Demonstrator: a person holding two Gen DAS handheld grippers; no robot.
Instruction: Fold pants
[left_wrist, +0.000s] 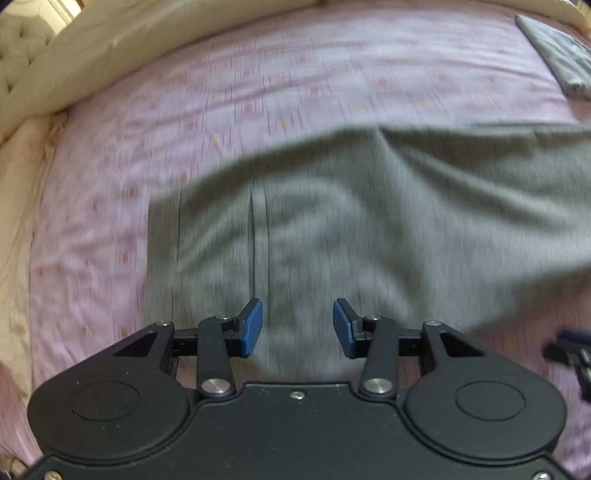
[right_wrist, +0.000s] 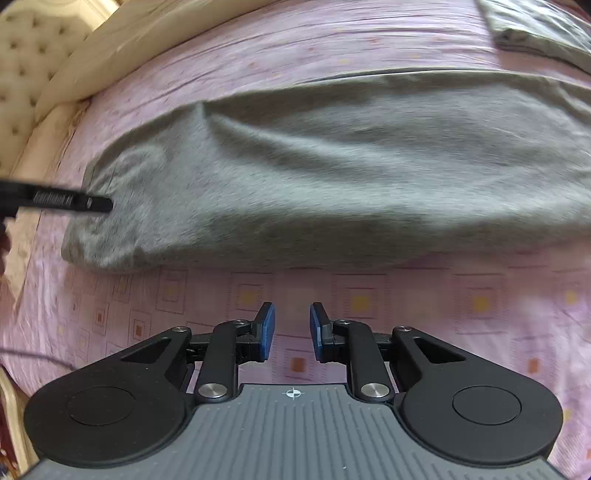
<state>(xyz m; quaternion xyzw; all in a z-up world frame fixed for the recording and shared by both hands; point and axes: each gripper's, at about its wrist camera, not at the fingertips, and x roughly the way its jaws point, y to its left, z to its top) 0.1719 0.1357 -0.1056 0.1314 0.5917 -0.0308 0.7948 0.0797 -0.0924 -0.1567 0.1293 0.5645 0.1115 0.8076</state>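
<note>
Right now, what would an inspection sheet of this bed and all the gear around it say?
Surface: pink patterned bedsheet, wrinkled.
Job's things: grey pants spread across the sheet, creased, not yet folded.
Clutter: folded grey cloth at the far right corner.
Grippers: left gripper open above the pants' near edge; right gripper open over bare sheet, short of the pants. Neither holds anything.
Cables: thin dark cord at the right view's left edge.
Surroundings: cream tufted headboard and cream bed border.
</note>
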